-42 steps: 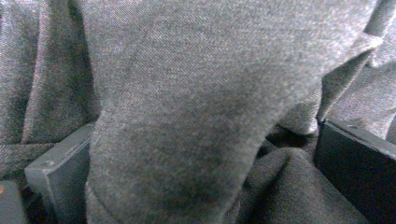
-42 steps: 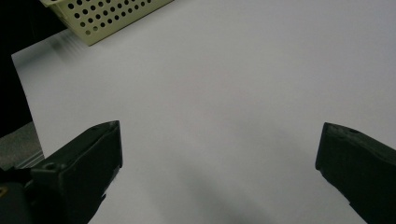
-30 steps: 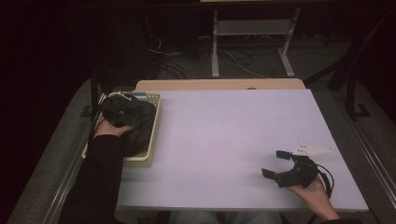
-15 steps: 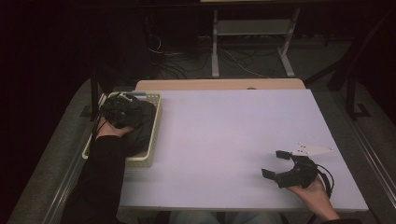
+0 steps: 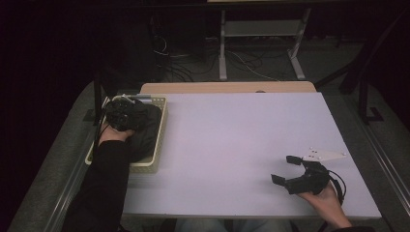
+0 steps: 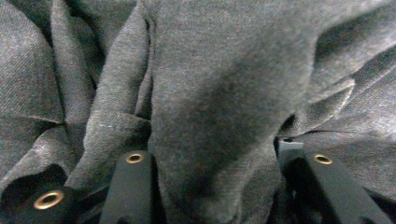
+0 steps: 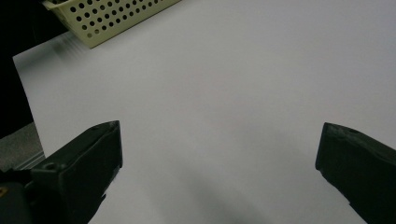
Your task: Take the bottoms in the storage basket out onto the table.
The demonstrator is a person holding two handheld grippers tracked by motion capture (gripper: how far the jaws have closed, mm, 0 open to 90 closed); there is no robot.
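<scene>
Cloth bunches between left gripper closing jaws inside basket; right gripper gapes over table

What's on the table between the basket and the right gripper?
Nothing: in the high view, bare white table separates the basket holding the dark cloth from the right gripper.

High view: fixed above the person's side, facing forward and down; takes in the whole table.
Left gripper view: pressed close against grey cloth in the basket.
Right gripper view: low over the table, looking across it.
Shared: right gripper view and high view both catch the basket.
</scene>
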